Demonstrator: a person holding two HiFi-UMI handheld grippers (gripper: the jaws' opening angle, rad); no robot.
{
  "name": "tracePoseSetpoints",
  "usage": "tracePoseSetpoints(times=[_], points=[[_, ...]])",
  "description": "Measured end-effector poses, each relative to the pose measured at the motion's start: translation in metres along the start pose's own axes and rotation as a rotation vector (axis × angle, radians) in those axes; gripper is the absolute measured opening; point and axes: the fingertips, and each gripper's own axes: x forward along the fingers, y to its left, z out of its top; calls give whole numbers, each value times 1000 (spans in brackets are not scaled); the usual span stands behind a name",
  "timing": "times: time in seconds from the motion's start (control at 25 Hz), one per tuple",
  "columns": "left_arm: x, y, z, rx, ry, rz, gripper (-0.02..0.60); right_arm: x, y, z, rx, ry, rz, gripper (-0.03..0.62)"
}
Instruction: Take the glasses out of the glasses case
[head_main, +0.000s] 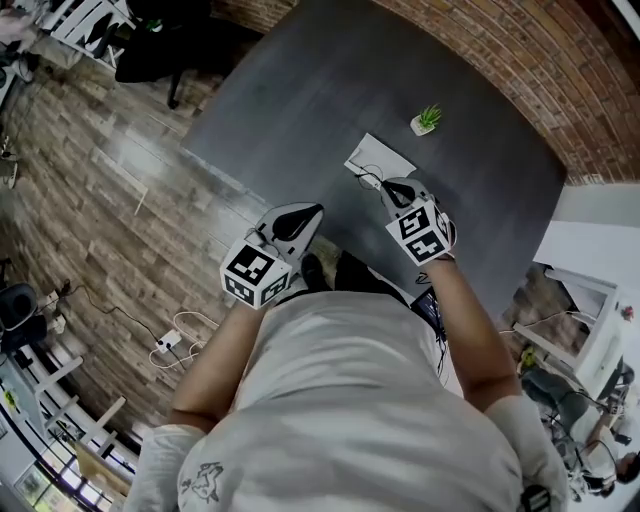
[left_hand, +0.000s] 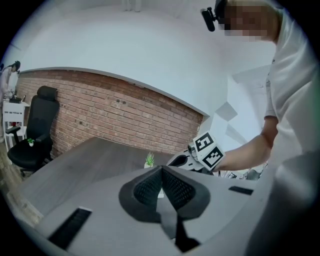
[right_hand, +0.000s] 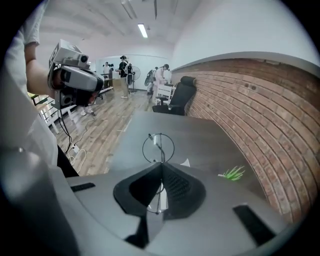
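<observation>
My right gripper (head_main: 388, 186) is shut on a pair of thin wire glasses (head_main: 370, 180), holding them above the dark table. In the right gripper view one round lens (right_hand: 158, 147) stands up just past the closed jaws of the right gripper (right_hand: 161, 169), with the frame's wire running down between the pads. The flat white glasses case (head_main: 381, 157) lies on the table just beyond the glasses, and its corner (right_hand: 185, 162) peeks out past the jaw. My left gripper (head_main: 305, 213) hovers over the table's near edge with its jaws together and nothing in them; the left gripper (left_hand: 162, 172) points towards the right one.
A small green plant (head_main: 428, 119) in a white pot stands on the grey table (head_main: 300, 90) beyond the case, near the brick wall (head_main: 520, 60). Wooden floor lies to the left. A black office chair (left_hand: 35, 130) stands at the table's far end.
</observation>
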Motion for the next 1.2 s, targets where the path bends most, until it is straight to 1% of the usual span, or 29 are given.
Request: tracePoseSetpoints(times=[0.28,0.48,0.68,0.88,1.08,1.2], points=[[-34,-11,6,39,-33,-7,11,-45,29,28,44,-124,-25,12],[-53,-23,5,35,-46,-26,11,-77,46,42,82,-202,-37,12],[-60,-43,14,44,-71,-61,11,-106,50,36,113,-240,-62,12],[-55,-50,18,52,-85,-61,11,-130,42,29,150,-274,-80,12],[-48,-62,19,54,-85,-52,11,-146,36,26,137,-308,-61,12],[-42,-74,24,56,-89,-33,11,-157,30,22,116,-327,-50,12]])
